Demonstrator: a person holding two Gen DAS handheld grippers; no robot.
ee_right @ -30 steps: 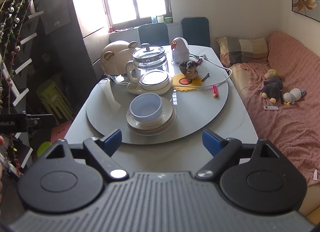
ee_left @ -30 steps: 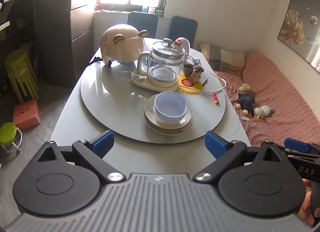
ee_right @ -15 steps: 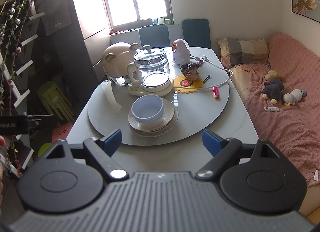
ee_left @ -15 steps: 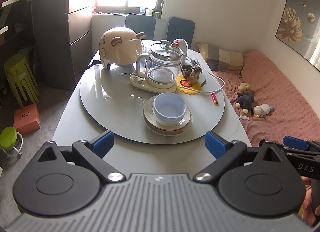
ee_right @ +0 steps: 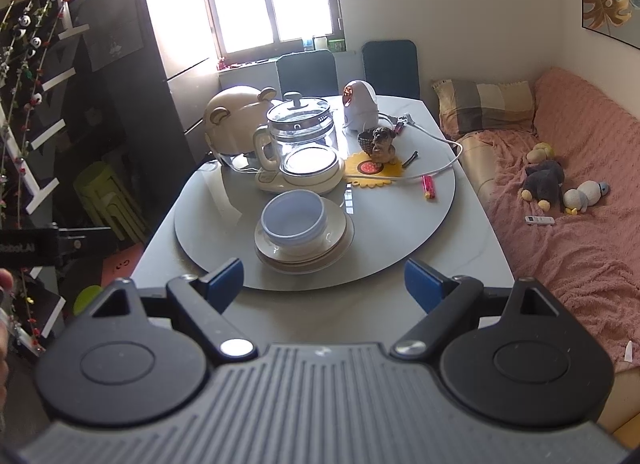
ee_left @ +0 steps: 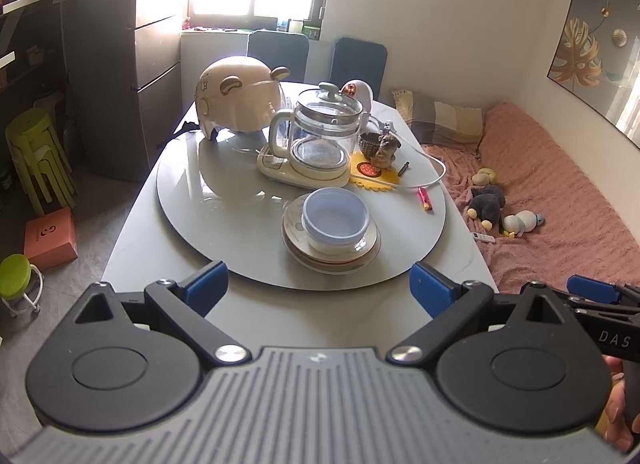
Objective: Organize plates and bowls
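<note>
The left gripper (ee_left: pixel 318 288) has its two blue fingertips spread wide apart, and nothing is between them. The right gripper (ee_right: pixel 324 284) is spread wide too, and it is empty as well. Both claws hang over the near edge of the table (ee_left: pixel 132 240) and tip down toward it. Neither one touches anything.

Straight ahead of both claws, a little way off, sits the task's thing. It is a blue bowl (ee_left: pixel 335 215) that rests upright inside a stack of plates (ee_left: pixel 298 248). The stack sits on the near part of the round turntable (ee_left: pixel 192 191), close to its front edge.

From the left claw, the bowl lies ahead and just a bit to the right of the middle. From the right claw, the bowl (ee_right: pixel 293 216) lies ahead and a bit to the left of the middle. So the stack sits between the two claws, and both look about as near to it. I cannot tell which one is closer.

The bowl and plates are round, so they have no long side to line up with. A claw would most likely pinch a rim.

Just behind the stack stands the glass kettle (ee_left: pixel 324 135) on its base. It is near the bowl, so a reach that goes too far could bump it.
</note>
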